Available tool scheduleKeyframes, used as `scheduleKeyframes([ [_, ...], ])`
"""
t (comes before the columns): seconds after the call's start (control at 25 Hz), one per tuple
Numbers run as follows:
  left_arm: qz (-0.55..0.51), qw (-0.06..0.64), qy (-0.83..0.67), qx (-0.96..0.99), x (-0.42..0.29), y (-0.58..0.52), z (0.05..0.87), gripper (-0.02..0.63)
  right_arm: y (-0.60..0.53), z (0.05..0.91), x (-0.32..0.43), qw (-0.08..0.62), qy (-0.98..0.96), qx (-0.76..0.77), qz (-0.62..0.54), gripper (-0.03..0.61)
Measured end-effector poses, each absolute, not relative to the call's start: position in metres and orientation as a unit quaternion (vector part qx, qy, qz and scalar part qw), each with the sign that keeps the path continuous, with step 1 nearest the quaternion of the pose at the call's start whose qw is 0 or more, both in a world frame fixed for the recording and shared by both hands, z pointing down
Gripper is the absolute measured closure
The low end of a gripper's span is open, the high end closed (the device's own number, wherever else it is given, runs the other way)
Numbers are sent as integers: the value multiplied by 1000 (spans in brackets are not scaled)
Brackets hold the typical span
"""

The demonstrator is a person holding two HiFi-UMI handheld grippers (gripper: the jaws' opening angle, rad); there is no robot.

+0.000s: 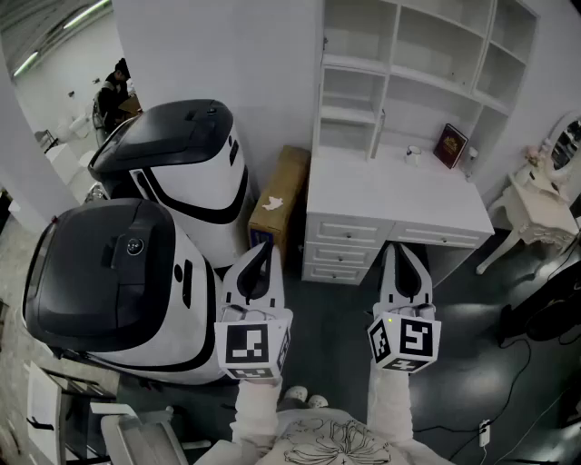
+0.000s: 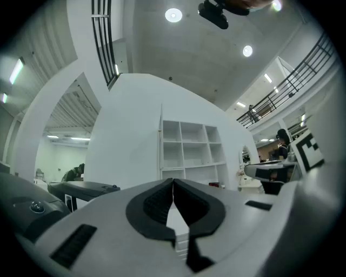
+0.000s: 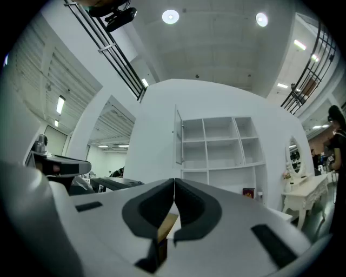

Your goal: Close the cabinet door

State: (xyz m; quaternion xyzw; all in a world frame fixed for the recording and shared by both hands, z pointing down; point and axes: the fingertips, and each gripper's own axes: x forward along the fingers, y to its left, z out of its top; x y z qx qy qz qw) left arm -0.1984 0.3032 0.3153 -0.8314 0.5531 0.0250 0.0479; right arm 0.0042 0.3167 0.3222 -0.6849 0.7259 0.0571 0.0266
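Two hand-held grippers, left and right, both with jaws pressed together and empty, held about level, well short of the counter's front edge. Cabinet door stands swung open, edge-on, on the shelf unit above the counter's back left corner. Likely risks: closed tips skid off the thin door edge, or a hard shove slams it and it bounces open.

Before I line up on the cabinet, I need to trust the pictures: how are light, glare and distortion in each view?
Head view: even light, sharp, straight lines bend toward the edges, desk top nearly washed out. Left gripper view: strong fisheye, black corners, ceiling lamp flares, shelves readable. Right gripper view: same fisheye and corners, two lamps flare, shelves sharp.
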Motion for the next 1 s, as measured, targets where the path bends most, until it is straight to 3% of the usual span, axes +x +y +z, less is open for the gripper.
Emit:
scheduleKeyframes([
  [1.0,12,35,543,-839,-232,267,337,609,290,348,-19,22,706,-707,34,572],
])
